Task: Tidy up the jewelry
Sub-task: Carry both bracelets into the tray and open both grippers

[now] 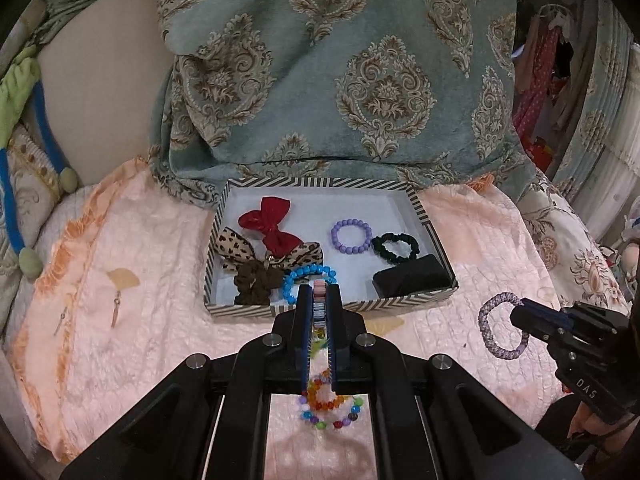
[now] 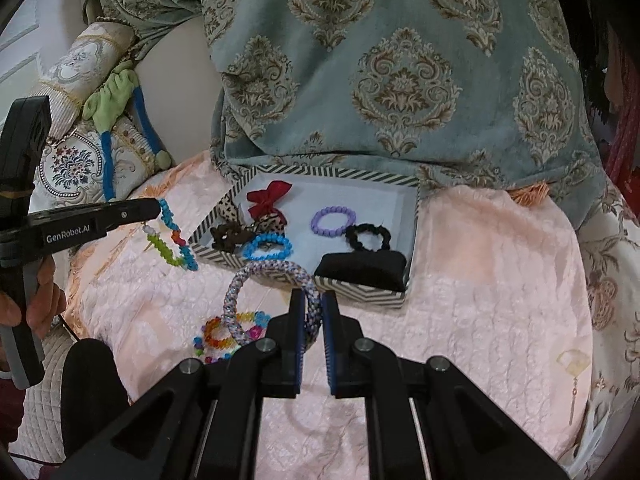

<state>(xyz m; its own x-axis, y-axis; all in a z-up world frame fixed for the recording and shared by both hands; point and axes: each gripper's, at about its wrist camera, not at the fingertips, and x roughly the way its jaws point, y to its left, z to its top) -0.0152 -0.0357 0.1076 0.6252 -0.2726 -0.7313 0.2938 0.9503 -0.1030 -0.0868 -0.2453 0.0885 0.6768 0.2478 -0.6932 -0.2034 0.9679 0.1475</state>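
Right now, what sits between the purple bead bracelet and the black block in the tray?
A black scrunchie lies between the purple bead bracelet and the black block, touching neither clearly; both wrist views show it.

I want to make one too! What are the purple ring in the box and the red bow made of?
The purple bracelet looks like matte plastic or silicone beads: smooth, round, evenly coloured, no sparkle. The red bow looks like fabric, with soft folds and a slight sheen, perhaps satin or glittery cloth; I cannot tell which.

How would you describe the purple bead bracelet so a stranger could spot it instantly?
Find the striped-rim tray on the pink bedspread. On its white floor, right of the red bow, lies the purple bead bracelet. Only it is lilac with smooth round beads; its neighbour is a black scrunchie.
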